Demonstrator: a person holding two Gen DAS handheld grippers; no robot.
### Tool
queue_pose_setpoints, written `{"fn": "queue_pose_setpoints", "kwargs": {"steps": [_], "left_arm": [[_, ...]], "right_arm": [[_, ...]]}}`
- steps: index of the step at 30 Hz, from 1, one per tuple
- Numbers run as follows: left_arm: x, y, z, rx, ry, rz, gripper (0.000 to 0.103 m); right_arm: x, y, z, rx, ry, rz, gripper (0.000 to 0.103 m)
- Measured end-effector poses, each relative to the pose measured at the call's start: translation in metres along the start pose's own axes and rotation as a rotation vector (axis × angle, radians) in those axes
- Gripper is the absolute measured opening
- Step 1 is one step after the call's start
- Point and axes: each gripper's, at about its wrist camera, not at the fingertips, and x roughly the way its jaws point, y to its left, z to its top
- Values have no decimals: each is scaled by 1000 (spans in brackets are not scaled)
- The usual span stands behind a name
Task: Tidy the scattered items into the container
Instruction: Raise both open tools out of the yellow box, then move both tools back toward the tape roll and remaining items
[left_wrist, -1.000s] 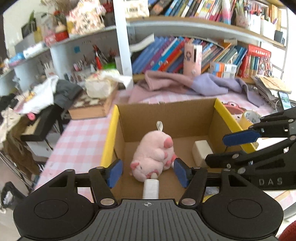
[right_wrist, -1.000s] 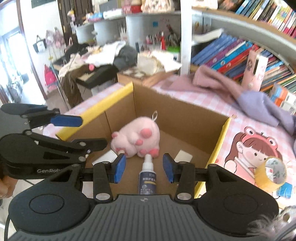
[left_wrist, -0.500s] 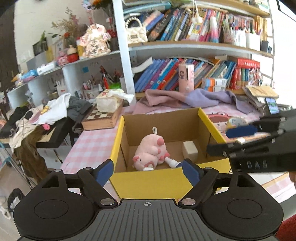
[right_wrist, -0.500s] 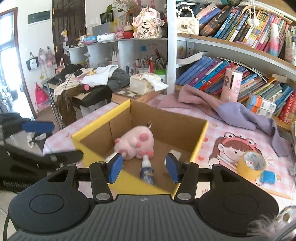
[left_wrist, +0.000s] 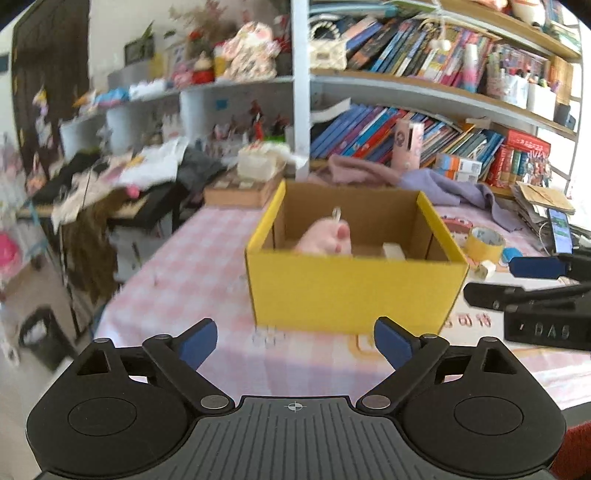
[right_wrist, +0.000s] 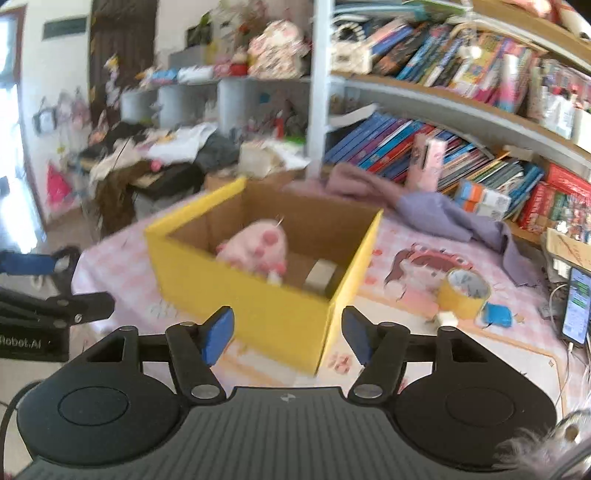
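A yellow cardboard box (left_wrist: 352, 291) stands open on the pink checked tablecloth (left_wrist: 192, 273). Inside it a pink plush toy (right_wrist: 258, 245) lies toward the left. Just right of the toy, a pale rectangular block (right_wrist: 319, 275) rests on the box floor, and a small white bottle cap (right_wrist: 274, 277) peeks over the near wall just in front of the toy.

To the right of the box, outside it, a roll of yellow tape (right_wrist: 464, 293) sits on a cartoon-printed mat (right_wrist: 413, 266), with a small white cube (right_wrist: 446, 318) and a blue object (right_wrist: 498, 314) close beside it. A phone (right_wrist: 577, 306) lies at the far right edge. Beyond the box, pink and purple cloth (left_wrist: 424, 181) is heaped in front of bookshelves (left_wrist: 424, 122).

The left gripper (left_wrist: 295, 343) is held near and in front of the box, fingers spread wide with nothing between them. The right gripper (right_wrist: 284, 334) faces the box's near right corner, likewise spread and empty. Both stand outside the box, apart from its contents; the tape roll is to the right of both.
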Motion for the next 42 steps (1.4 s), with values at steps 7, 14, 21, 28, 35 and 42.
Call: {"fn": "queue_pose_setpoints", "kwargs": {"steps": [7, 14, 21, 28, 35, 42], "left_arm": [[-4, -4, -13, 7, 43, -12, 96], [-4, -24, -24, 59, 80, -62, 96], [-4, -41, -28, 91, 89, -118, 96], [0, -53, -27, 122, 103, -157, 96], [10, -73, -26, 161, 136, -207, 97], [17, -94, -25, 217, 153, -255, 97]], "right_arm": [[-7, 17, -16, -60, 41, 35, 76], [-17, 9, -34, -15, 93, -19, 81], [-32, -4, -48, 32, 105, -77, 83], [-41, -15, -54, 59, 124, -123, 86], [-49, -29, -63, 92, 157, -185, 87], [-56, -45, -75, 147, 183, -242, 90]]}}
